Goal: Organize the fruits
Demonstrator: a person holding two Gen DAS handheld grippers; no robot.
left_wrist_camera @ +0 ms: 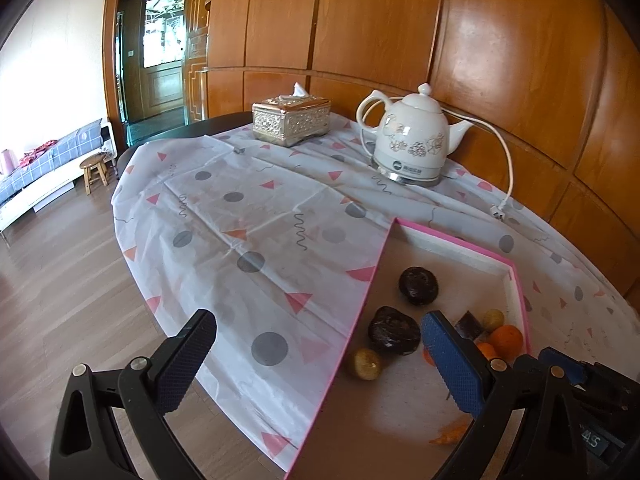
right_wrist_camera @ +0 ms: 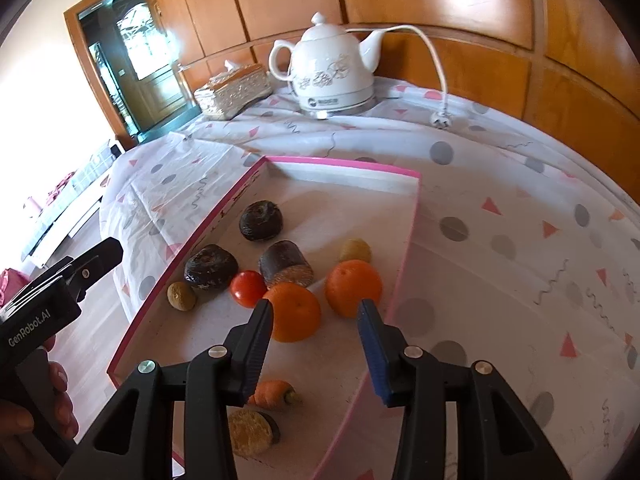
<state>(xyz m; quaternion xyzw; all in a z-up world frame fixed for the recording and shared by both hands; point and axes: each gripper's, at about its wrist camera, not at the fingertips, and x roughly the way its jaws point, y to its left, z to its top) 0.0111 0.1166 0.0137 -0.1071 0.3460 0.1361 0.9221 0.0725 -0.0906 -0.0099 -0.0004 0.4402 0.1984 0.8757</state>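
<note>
Now the right claw is hovering partly open and empty inside the pink tray, its tips flanking two oranges without pressing them. Dark fruits, a tomato and a carrot are lying in the tray. The left claw is gaping wide, empty, over the tray's left rim.

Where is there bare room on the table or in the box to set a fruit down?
Bare: cloth between tissue box and pink box; cloth right of it, before the kettle; the box's far end. Crowded: around the oranges.
</note>
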